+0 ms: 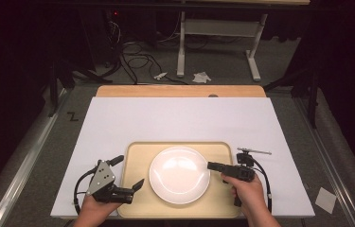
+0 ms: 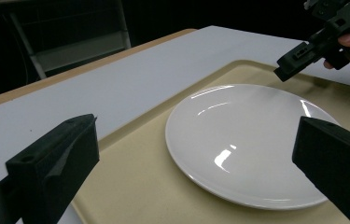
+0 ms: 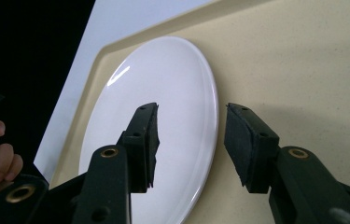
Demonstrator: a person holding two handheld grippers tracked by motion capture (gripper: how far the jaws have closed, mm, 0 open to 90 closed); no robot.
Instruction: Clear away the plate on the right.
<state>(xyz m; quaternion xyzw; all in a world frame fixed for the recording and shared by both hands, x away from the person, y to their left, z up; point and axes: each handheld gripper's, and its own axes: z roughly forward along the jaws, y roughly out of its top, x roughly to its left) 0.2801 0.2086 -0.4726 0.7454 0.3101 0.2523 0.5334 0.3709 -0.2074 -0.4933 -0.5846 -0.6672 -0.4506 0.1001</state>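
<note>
Two grippers are sitting low over the table in the high view, one in each of your hands. You are holding the left gripper [image 1: 127, 177] at the left edge of the beige tray [image 1: 137, 153], its jaws spread wide and pointing toward the white plate [image 1: 179, 174], which is lying in the middle of that tray on the white board [image 1: 175, 118]. Your right gripper [image 1: 211, 165] is reaching in from the other side, its tip hanging over the plate's right rim. Looking along the left gripper view, you are seeing the plate [image 2: 247, 140] resting flat on the tray [image 2: 140, 186] between your two widely parted jaws — neither is touching it — while the right gripper [image 2: 298, 58] is hovering above the plate's far edge. Along the right gripper view, the jaws are standing apart with nothing pinched: the plate's rim [image 3: 163, 116] is running up between them, one jaw over the white surface and the other over the bare tray [image 3: 303, 70], with no pad pressing on the rim.
</note>
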